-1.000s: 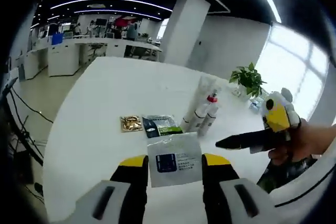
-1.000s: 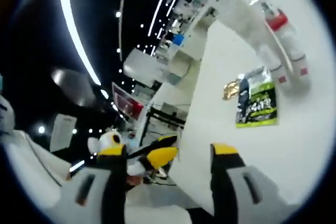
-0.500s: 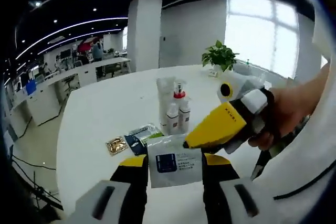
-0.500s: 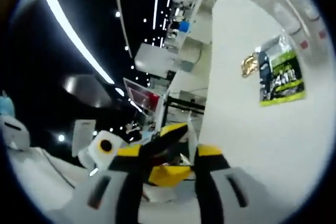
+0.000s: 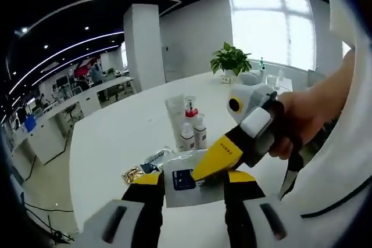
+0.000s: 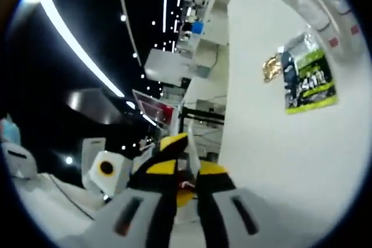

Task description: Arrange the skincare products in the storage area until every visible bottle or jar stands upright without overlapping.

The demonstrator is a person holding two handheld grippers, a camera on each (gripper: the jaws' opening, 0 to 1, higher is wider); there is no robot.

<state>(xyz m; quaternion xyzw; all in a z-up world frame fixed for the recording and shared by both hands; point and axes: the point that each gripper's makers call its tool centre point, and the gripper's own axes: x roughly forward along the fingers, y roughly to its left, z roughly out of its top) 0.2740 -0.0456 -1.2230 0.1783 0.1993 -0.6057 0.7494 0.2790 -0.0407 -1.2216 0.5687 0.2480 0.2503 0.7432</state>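
Note:
My left gripper is shut on a white sachet with a blue square, held above the white table. My right gripper, in a person's hand, reaches in from the right, its yellow jaws lying over the sachet's top right corner. In the right gripper view its jaws stand almost together with a thin white edge between them. Beyond, a white tube, a red-capped pump bottle and two small bottles stand upright together.
A gold sachet and a dark green sachet lie flat on the table before the bottles; both show too as the green sachet and gold sachet. A potted plant stands at the far edge. Desks fill the room behind.
The right gripper has swung in over the held sachet and its jaws have narrowed from wide open to nearly together. The left gripper's view has turned toward the window; the sachet stays held.

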